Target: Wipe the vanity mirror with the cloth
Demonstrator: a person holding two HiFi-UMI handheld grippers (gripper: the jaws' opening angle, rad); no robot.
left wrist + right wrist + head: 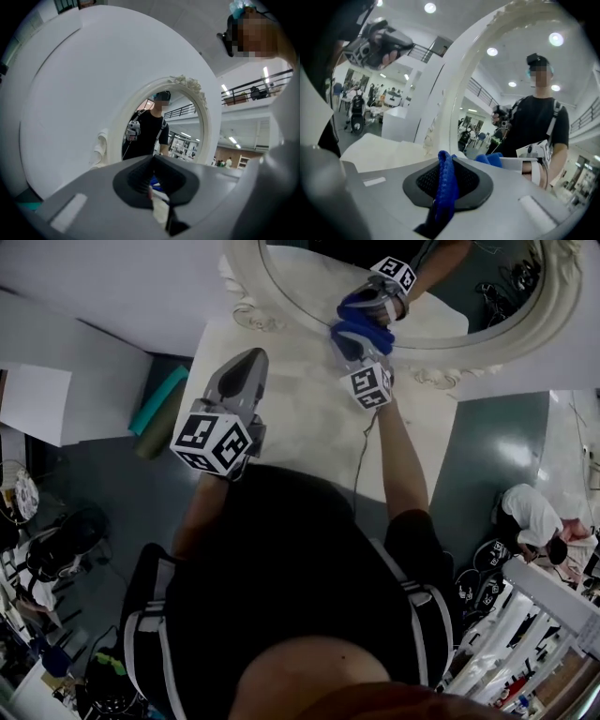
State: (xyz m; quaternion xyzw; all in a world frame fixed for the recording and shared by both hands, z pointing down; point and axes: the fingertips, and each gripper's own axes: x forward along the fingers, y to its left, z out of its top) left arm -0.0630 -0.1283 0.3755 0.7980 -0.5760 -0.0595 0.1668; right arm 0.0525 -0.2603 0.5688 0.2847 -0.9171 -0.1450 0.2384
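Pressing toward the glass, the right gripper [364,351] has its jaws clamped on a blue cloth [354,334]. A fold stands up between them and a wad bunches out in front, so the fabric rather than the hard jaws meets the mirror [450,296]. The cloth sits low on the glass, just above the bottom of the ornate white frame [525,334] and close against its own reflection. It seems to be touching, though from this steep angle I can't be sure.

The left gripper [248,362] hangs over the worktop [300,427] with its jaws closed on nothing. It points at the mirror but is well apart from it, probably held clear to give the wiping arm room.

The worktop is pale and stone-like, bare in front of the mirror, which stands on it backed by a white wall. Around it lies a dark floor with a teal roll [161,397] at the left, and a big, brightly lit hall shows in the reflection
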